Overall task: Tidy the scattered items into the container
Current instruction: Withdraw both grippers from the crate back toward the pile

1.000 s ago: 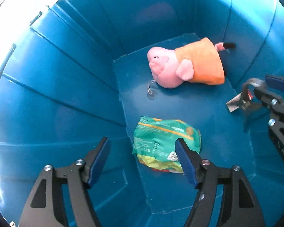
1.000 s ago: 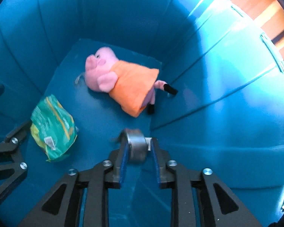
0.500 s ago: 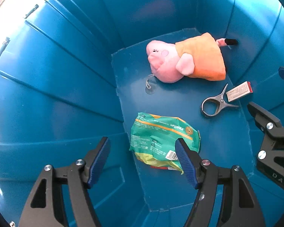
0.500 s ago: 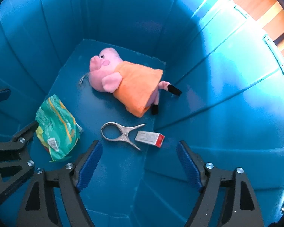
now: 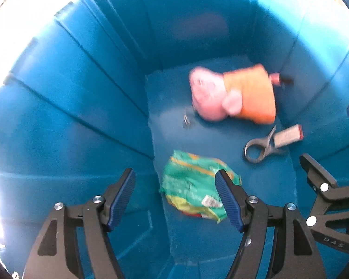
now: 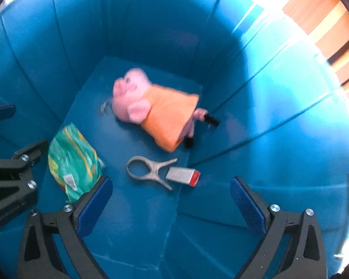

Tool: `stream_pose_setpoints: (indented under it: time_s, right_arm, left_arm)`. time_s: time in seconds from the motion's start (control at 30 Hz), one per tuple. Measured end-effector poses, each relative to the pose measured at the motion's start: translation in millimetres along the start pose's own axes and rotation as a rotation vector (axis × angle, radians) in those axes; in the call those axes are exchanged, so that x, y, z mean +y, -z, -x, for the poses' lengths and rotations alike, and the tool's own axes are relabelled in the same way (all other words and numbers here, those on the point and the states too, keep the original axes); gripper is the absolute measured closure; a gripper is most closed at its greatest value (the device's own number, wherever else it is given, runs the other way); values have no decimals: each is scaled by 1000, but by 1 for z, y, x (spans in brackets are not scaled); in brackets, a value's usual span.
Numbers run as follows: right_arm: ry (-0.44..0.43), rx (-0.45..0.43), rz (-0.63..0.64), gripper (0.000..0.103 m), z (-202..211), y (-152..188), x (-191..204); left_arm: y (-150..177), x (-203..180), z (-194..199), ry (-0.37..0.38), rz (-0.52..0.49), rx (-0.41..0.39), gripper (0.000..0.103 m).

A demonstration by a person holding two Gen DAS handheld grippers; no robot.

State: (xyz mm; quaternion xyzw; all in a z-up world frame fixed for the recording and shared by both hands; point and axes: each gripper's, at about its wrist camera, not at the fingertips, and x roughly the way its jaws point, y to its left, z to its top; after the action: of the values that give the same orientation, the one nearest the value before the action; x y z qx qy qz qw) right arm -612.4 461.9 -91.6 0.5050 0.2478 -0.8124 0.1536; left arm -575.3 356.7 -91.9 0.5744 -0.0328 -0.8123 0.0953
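Little can be read here. In the left wrist view, pale letters that look like "DAS" stand on the black body of the right gripper (image 5: pixel 332 244). In the right wrist view, a faint line of lettering on the left gripper (image 6: pixel 10 212) is too blurred to read. The print on the green snack bag (image 6: pixel 73 162) is illegible.

A deep blue plastic bin (image 6: pixel 256 121) with ribbed walls holds four things on its flat floor: a pink pig soft toy (image 6: pixel 156 109) in an orange dress, a green snack packet (image 6: pixel 73 162), a metal clip (image 6: pixel 149 171), and a small silver and red box (image 6: pixel 182 175) touching the clip.
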Motion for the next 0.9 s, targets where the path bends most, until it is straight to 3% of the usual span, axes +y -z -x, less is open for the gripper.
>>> stream_pose_setpoints:
  time_s: [0.07, 0.13, 0.3, 0.33, 0.37, 0.47, 0.67, 0.9]
  right_arm:
    - [-38, -76, -55, 1, 21, -2, -10]
    - [-94, -138, -111, 1, 43, -3, -19]
    - [-103, -275, -142, 1, 106, 1, -15]
    - [-109, -303, -141, 1, 120, 3, -11]
    - [-112, -331, -138, 1, 133, 5, -6]
    - [-114, -407, -130, 1, 174, 15, 14]
    - [-162, -551, -122, 0, 244, 42, 80]
    - [-260, -662, -105, 0, 294, 67, 202]
  left_arm:
    - [2, 8, 22, 0, 26, -71, 33]
    - [5, 17, 46, 46, 52, -114, 33]
    - [26, 48, 122, 109, 65, -270, 33]
    - [32, 57, 136, 110, 68, -298, 29]
    - [39, 67, 150, 111, 77, -328, 16]
    - [67, 103, 187, 87, 119, -433, 3]
    - [136, 191, 215, 49, 178, -508, 2]
    - [235, 307, 204, -53, 220, -541, 2]
